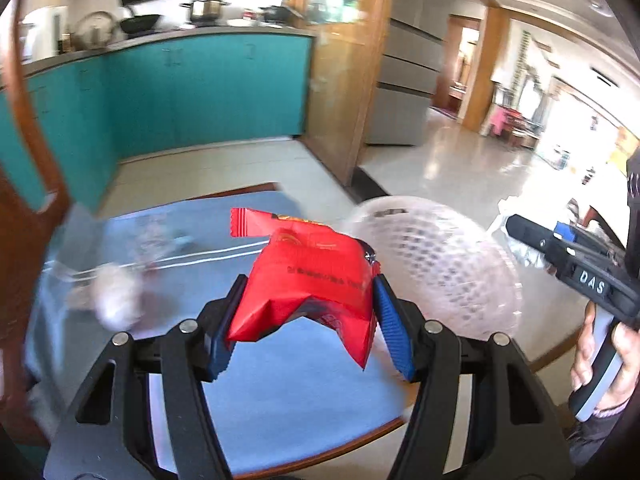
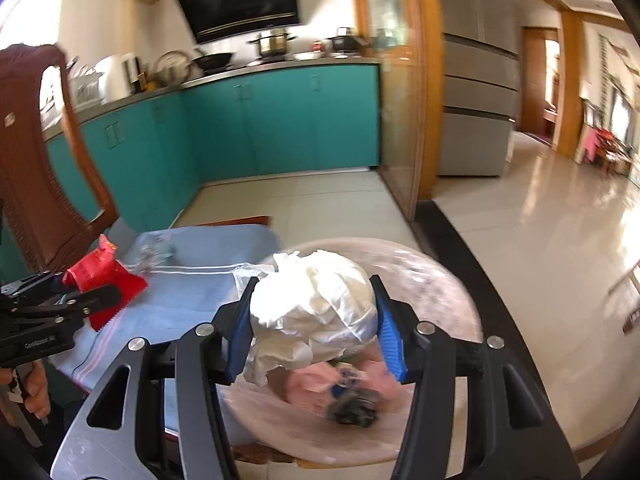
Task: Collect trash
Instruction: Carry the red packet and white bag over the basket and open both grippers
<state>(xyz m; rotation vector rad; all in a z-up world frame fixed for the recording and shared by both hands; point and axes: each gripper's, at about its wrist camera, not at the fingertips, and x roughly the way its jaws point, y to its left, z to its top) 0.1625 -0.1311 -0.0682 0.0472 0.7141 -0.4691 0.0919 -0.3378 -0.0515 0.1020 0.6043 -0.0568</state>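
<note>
My left gripper [image 1: 308, 316] is shut on a crumpled red snack wrapper [image 1: 308, 280], held above the blue-clothed table [image 1: 288, 392]. The same wrapper [image 2: 100, 276] shows at the left of the right wrist view. My right gripper [image 2: 312, 328] is shut on a big wad of white tissue paper [image 2: 316, 304], hanging over the pink perforated basket [image 2: 452, 300]. Inside the basket lie blurred bits of trash [image 2: 352, 400]. In the left wrist view the basket [image 1: 436, 268] stands at the table's right edge, with my right gripper's body [image 1: 576, 264] and a hand [image 1: 600, 360] beyond it.
A white crumpled wad [image 1: 116, 300] and a clear plastic wrapper [image 1: 156, 236] lie on the table's far left part. A brown wooden chair [image 2: 44, 168] stands at the left. Teal kitchen cabinets [image 2: 280, 120] and tiled floor [image 2: 540, 260] lie beyond.
</note>
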